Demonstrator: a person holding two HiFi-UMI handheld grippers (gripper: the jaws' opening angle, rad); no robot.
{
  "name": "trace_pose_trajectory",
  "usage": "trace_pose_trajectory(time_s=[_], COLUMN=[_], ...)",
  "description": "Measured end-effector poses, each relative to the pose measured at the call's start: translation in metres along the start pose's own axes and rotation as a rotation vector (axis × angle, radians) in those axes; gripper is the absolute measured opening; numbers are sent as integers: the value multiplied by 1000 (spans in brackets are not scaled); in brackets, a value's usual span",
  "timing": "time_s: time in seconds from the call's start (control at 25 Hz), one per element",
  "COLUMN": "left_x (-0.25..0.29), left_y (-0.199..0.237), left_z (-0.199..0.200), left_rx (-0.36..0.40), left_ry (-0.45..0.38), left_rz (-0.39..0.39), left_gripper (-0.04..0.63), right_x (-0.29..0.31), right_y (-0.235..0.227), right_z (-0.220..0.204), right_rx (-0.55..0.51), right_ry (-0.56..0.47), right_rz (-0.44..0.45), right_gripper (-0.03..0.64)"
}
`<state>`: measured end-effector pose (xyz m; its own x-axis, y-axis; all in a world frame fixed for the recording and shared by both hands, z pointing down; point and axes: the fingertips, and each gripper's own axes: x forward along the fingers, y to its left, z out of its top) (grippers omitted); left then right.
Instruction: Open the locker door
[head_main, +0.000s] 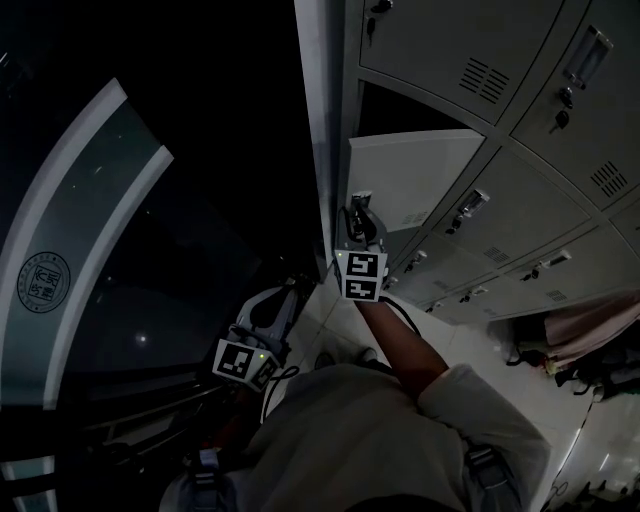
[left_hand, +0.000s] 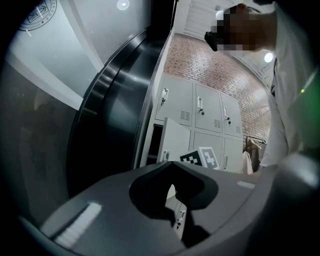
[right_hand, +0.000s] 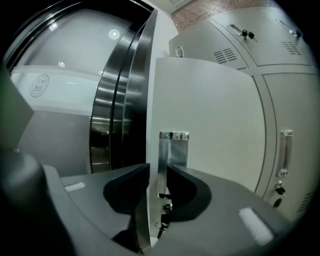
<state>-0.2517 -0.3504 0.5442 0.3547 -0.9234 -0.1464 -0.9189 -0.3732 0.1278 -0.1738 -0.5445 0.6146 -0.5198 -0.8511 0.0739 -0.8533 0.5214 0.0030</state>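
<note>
the locker door (right_hand: 210, 115) is seen partly swung out, and its free edge by the handle (right_hand: 175, 150) is clamped between the right gripper's (right_hand: 158, 175) fingers. that thin edge could be lost if pulled askew. the left gripper (left_hand: 172, 164) is held closed and empty. the swing may be limited by the curved wall (head_main: 90, 250) beside it.

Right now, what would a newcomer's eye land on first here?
The pale grey metal locker door, swung ajar from the locker bank at upper centre, with the right gripper straddling its edge by the shiny metal handle; actual clamping is unclear. The left gripper hangs low, shut, empty.
</note>
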Motion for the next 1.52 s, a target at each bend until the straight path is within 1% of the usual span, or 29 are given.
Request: trace_pose_trajectory(time_s=[0.2,0.28,0.36,0.44,0.52,0.6,0.68,0.76,0.8,0.84,0.92,1.08,1.32,1.52], left_x=[3,7,13,22,30,37,44,51,54,57,62,68,70,68], left_y=[3,2,-1,-7,-14,-20,-25,-32,-36,-41,-50,-60,-75,-71], left_z=[-1,-2,-5,-5,-3,-3,-3,-3,-3,-2,0,-2,-5,-5], left_rx=[-5,-8,-14,-20,-17,-11,-12,-22,-25,-26,-24,-19,-21,-6], left_ry=[-1,4,9,12,12,11,14,24,29,32,30,41,51,59], left_rz=[-10,-20,-39,-66,-95,-123,-147,-167,-178,-190,-212,-236,-246,-190], left_gripper=[130,130,130,130,130,129,130,130,130,130,130,130,130,127], right_x=[-44,-61,-77,-90,-104,-118,-130,-139,-143,-148,-159,-180,-202,-211], right_y=[-2,-4,-8,-12,-16,-24,-32,-37,-38,-40,-43,-52,-74,-84], right_z=[2,3,3,2,6,13,19,22,23,23,23,22,19,18], right_rx=[-17,-7,-10,-13,18,45,14,-19,-19,-15,-11,5,30,47], right_ry=[-65,-76,-88,-104,-127,-172,-192,-178,-169,-162,-158,-155,-136,-131], right_rz=[31,27,19,28,52,70,51,24,11,-1,-23,-67,-114,-120], right_gripper=[114,115,121,124,132,161,181,184,184,182,152,64,58,54])
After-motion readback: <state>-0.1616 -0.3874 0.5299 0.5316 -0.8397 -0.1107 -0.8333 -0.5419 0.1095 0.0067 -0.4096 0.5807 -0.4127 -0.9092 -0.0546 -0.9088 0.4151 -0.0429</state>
